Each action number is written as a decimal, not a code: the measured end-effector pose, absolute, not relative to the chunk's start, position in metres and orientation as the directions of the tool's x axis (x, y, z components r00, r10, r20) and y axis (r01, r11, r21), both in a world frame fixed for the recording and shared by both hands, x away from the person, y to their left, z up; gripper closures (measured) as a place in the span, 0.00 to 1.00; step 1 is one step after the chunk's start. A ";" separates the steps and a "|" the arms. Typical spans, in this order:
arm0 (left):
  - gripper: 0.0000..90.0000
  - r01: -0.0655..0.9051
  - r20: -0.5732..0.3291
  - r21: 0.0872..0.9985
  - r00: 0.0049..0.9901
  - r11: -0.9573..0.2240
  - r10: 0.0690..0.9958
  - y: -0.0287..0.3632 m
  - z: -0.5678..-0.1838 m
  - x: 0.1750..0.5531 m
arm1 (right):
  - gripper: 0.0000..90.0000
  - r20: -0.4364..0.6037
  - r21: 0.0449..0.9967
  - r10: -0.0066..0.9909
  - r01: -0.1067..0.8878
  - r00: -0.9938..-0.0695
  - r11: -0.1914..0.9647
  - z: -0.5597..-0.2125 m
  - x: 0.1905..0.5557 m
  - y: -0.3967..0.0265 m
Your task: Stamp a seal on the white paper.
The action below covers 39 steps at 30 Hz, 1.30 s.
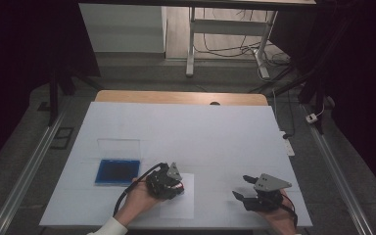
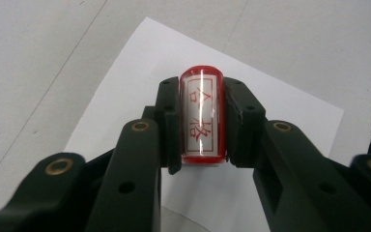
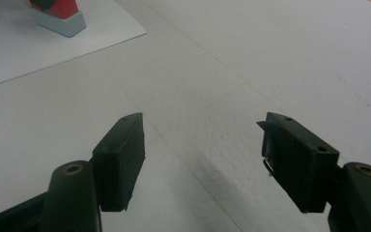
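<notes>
The left claw (image 2: 202, 121) is clamped on a small red stamp with a white label printed in red characters (image 2: 202, 115), one black jaw pressed against each of its long sides. In the left gripper view the stamp stands between the jaw tips, directly over a white rectangular sheet of paper (image 2: 280, 104); whether its base touches the sheet cannot be told from there. In the right gripper view the stamp's red body and grey base (image 3: 60, 17) appear at the top left, the base seeming to rest on the sheet of paper (image 3: 38, 43). From the high view the left claw (image 1: 172, 187) sits at the near edge of the bench, held by the person's left hand (image 1: 139, 196), with its black cable looping back toward the white sleeve.

The right claw (image 3: 200, 145) is spread wide with nothing between its jaws, pointing down at the bare white bench surface (image 3: 251, 58). In the high view it (image 1: 242, 188) hangs low over the near right part of the bench, well apart from the left claw, its grey three-cornered plate on top.

To the left of the left claw, a flat blue tray with a clear upright lid (image 1: 118, 169) lies on the white-covered bench (image 1: 186, 127), just beside the sheet of paper (image 1: 183, 205).
</notes>
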State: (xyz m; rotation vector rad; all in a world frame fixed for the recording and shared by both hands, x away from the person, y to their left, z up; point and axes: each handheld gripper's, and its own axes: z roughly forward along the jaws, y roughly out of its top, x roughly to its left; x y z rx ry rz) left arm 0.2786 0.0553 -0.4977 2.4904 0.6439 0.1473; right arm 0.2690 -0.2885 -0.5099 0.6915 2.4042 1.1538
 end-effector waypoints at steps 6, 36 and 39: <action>0.79 0.412 -0.029 0.547 0.879 -0.729 0.476 0.055 -0.498 0.278 | 0.35 -0.125 0.803 0.589 0.268 -0.798 0.533 -0.509 0.269 -0.290; 0.78 0.386 -0.029 0.629 0.879 -0.675 0.476 0.061 -0.477 0.271 | 0.35 -0.116 0.821 0.593 0.259 -0.796 0.508 -0.505 0.267 -0.292; 0.78 0.384 -0.040 0.660 0.876 -0.645 0.480 0.067 -0.468 0.269 | 0.35 -0.117 0.821 0.591 0.257 -0.798 0.510 -0.505 0.267 -0.293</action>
